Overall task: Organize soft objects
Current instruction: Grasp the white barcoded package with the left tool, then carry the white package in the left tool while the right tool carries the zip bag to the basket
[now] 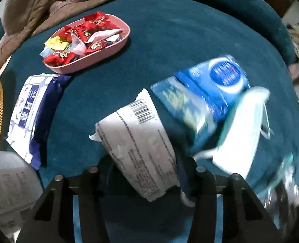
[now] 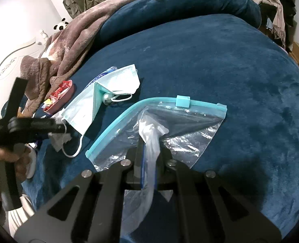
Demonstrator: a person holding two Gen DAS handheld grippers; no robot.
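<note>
My right gripper [image 2: 147, 158] stays out of it, clamped on the zip bag [image 2: 169, 125], while I should close my left gripper [image 1: 145, 174] squarely on the white packet [image 1: 137, 141] between its jaws.

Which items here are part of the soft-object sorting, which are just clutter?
In the job:
- zip bag, pinched by right gripper
- white packet, between left gripper fingers
- face masks
- blue pouch

Lying about:
- pink candy tray
- brown blanket
- panda toy
</note>
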